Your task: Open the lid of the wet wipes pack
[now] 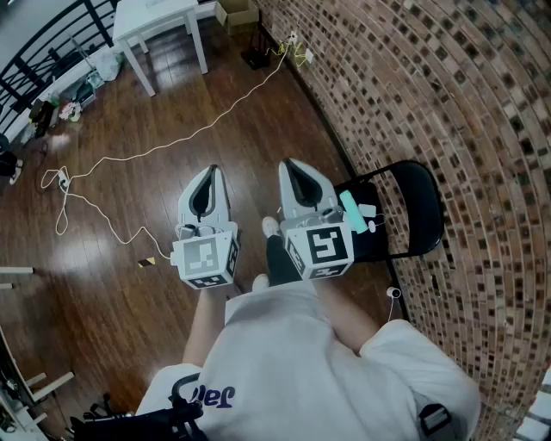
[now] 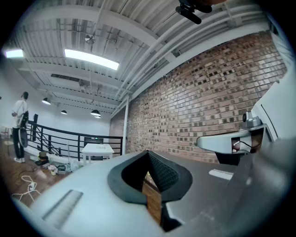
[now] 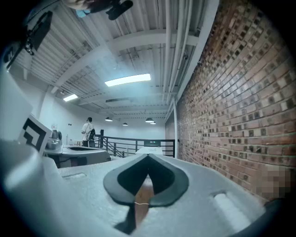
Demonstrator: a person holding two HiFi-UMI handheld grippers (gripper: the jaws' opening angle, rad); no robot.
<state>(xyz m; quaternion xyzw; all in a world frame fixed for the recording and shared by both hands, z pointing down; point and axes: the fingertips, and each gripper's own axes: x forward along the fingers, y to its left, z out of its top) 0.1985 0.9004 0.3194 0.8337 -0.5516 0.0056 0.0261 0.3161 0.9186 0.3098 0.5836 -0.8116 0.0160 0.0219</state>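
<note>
Both grippers are held level, side by side, above a wooden floor. My left gripper (image 1: 209, 175) has its jaws meeting at the tip with nothing between them, as the left gripper view (image 2: 148, 153) also shows. My right gripper (image 1: 294, 167) is shut and empty too, its tips joined in the right gripper view (image 3: 148, 157). A mint-green object (image 1: 352, 211), possibly the wet wipes pack, lies on a black folding chair (image 1: 422, 202) just right of the right gripper. The gripper's body partly hides it. Neither gripper view shows it.
A brick wall (image 1: 448, 103) runs along the right. A white cable (image 1: 172, 142) trails over the floor (image 1: 103, 258) toward a white table (image 1: 159, 17) and a cardboard box (image 1: 237, 13). A black railing (image 1: 43, 52) stands far left. A person (image 2: 20, 127) stands in the distance.
</note>
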